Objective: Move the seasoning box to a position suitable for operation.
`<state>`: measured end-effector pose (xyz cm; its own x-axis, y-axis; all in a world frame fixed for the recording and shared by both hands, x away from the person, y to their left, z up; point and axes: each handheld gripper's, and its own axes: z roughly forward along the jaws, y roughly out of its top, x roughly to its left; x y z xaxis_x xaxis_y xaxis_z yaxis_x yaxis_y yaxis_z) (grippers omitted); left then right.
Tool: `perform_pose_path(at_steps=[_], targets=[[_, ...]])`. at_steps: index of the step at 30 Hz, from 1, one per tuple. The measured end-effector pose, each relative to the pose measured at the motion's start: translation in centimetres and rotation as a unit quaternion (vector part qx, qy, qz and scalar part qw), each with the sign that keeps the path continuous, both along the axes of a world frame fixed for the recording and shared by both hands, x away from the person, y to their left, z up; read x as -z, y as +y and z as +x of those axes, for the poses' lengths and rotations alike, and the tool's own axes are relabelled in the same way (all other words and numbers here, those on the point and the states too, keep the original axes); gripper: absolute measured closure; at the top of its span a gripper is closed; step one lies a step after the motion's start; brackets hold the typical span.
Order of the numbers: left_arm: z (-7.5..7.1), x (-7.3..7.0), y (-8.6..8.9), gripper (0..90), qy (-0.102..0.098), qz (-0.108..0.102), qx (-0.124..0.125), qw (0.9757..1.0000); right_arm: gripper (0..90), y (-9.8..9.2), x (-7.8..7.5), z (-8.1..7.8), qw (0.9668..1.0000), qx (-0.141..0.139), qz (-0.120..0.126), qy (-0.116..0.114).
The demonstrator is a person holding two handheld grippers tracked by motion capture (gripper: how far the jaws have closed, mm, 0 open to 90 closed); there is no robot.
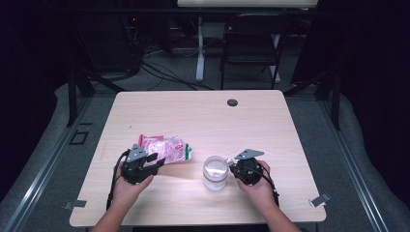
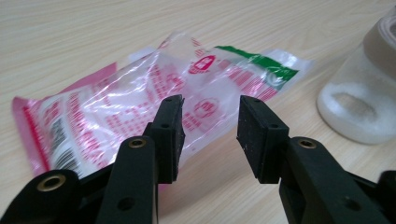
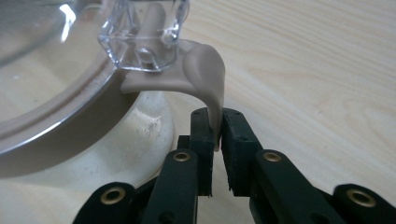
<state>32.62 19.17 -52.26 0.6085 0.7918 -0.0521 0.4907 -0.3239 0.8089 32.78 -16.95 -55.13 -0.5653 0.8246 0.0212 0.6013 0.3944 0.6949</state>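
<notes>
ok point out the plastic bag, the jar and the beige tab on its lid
plastic bag [image 2: 140, 100], left gripper view, on the crinkled middle with the red print
jar [image 1: 215, 174], high view, on its clear lid
beige tab [image 3: 208, 74], right gripper view, on the bend above the jaws of the right gripper [image 3: 216, 135]

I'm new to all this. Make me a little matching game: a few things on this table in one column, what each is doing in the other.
Things:
1. left gripper
2. right gripper
3. plastic packet
4. jar

States:
A. stands upright, white powder at its bottom
B. lies flat on the table
C. jaws apart, nothing between them
D. jaws pinching the jar lid's beige tab

Pairs: 1-C, 2-D, 3-B, 4-A
</notes>
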Motion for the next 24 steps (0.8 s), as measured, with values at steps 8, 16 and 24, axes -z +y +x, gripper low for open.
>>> perform_pose_path(at_steps=[8,16,24], targets=[[0.2,-0.8,-2.1,64.2,-0.014,0.014,0.031,0.9993,72.9,-0.7,-0.3,-1.6,0.9988,-0.012,0.038,0.028],[0.3,-1.8,-2.9,61.6,-0.002,-0.001,0.041,0.9992,65.9,-1.2,-1.8,-3.1,0.998,-0.021,0.045,0.039],[0.3,-4.1,-3.5,59.3,-0.009,-0.016,0.025,0.9995,62.2,-2.7,-4.8,-3.7,0.9986,-0.004,0.051,0.015]])
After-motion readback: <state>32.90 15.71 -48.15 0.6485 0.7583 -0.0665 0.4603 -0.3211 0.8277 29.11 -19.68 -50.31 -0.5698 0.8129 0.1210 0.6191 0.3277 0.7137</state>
